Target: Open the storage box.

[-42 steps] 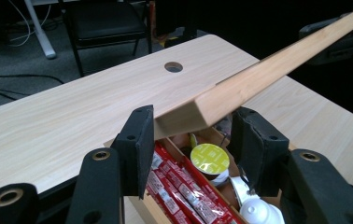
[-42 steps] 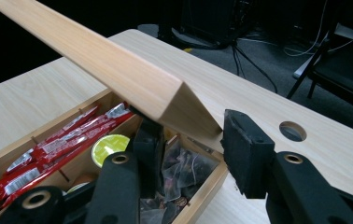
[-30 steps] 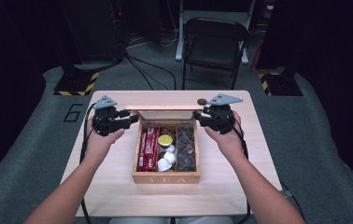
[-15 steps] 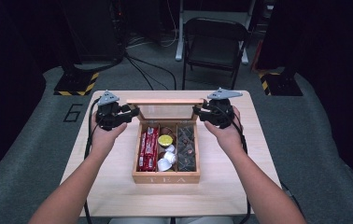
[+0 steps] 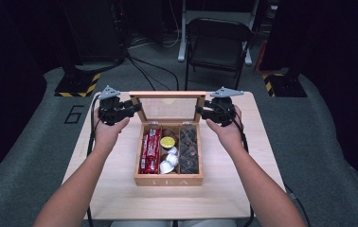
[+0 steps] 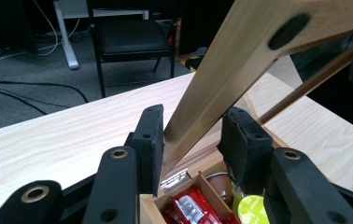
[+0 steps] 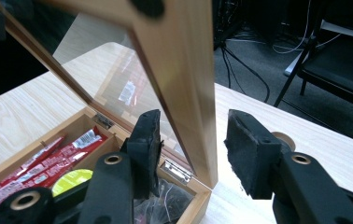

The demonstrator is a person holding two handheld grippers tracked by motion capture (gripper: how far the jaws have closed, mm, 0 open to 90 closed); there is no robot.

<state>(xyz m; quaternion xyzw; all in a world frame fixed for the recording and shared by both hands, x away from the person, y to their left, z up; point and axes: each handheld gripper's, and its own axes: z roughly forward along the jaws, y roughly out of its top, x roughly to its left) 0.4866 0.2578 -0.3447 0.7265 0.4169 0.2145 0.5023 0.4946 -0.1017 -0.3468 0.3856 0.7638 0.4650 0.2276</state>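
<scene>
Tea box (image 5: 168, 179) sits centre of the light wood table (image 5: 243, 189) in the high view, "TEA" on its front wall, lid (image 5: 169, 108) up and standing near upright at the back edge, glass pane facing the camera. Left tool (image 5: 130, 108) is at the lid's left frame, mid-left of the frame; right tool (image 5: 201, 111) is at the lid's right frame, mid-right. Left gripper view: lid's wooden side rail (image 6: 221, 88) runs diagonally up between the two black pads, left pad against the wood, a narrow gap at the right pad; jaws have just closed in, narrow. Right gripper view: lid rail (image 7: 188, 93) between the pads, visible gap on the right side, left pad close to the glass side; jaws have just been opening, not clamping. Box contents, high view: red packets (image 5: 150, 151) in the left compartment, yellow-topped capsule (image 5: 168, 142) and white capsules (image 5: 168, 161) in the middle, dark packets (image 5: 189, 152) on the right. Black folding chair (image 5: 217, 42) behind the table, upper centre.
</scene>
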